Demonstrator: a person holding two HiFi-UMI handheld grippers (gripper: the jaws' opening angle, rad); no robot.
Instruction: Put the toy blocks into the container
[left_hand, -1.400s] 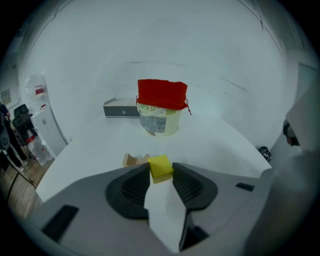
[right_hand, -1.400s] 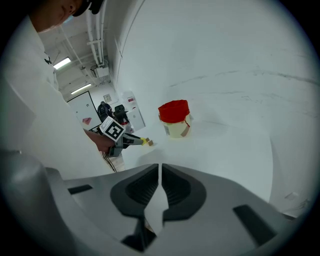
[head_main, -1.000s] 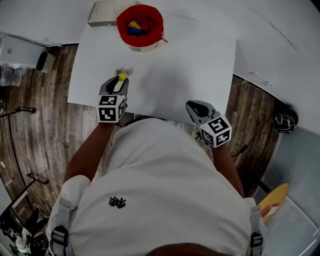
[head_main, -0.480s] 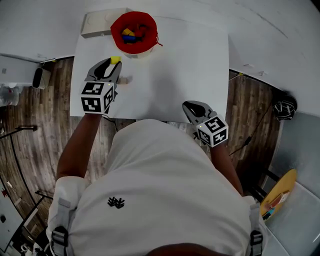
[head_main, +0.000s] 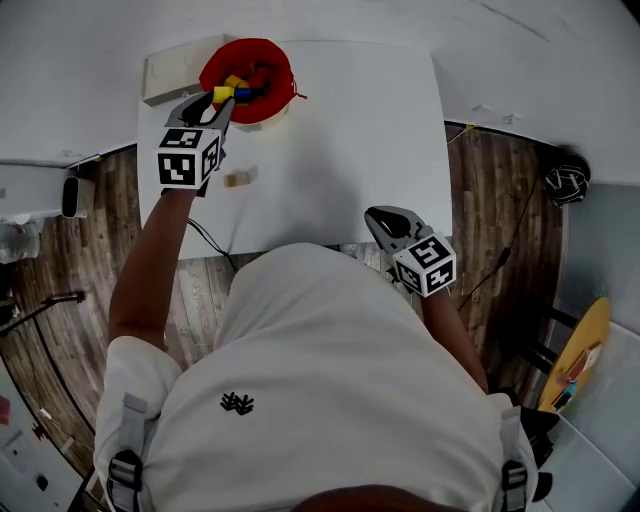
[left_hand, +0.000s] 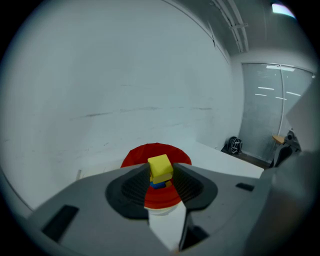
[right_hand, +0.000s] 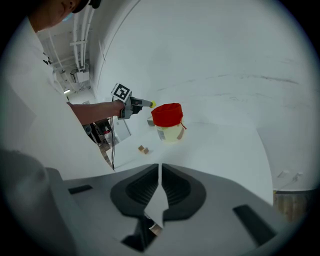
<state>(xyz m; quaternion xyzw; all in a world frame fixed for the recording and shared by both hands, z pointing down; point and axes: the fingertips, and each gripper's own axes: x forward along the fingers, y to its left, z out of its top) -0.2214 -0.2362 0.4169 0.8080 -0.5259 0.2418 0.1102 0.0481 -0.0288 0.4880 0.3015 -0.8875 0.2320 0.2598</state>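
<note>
The white table (head_main: 340, 130) filled the upper middle of the head view. The red-lined container (head_main: 272, 58) stood at its upper left corner, just beside a flat beige box (head_main: 170, 72), and already held a few coloured blocks (head_main: 248, 92).

The left gripper (head_main: 218, 108) hung at the container's lower left rim, its jaws clenched on a yellow block (left_hand: 160, 167). In the left gripper view that block sat squarely in front of the red opening, which lay ahead of it and a little below. So the drop seemed to call only for a short push up and right in the head view before letting go.

The right gripper (head_main: 385, 218) waited at the table's lower edge, well apart from the container, with its jaws pressed together on nothing.

One small wooden block (head_main: 238, 178) lay on the table, below the left gripper in the frame. It was clearly nearer that gripper than the right one, so the left hand looked better placed to fetch it afterwards
</note>
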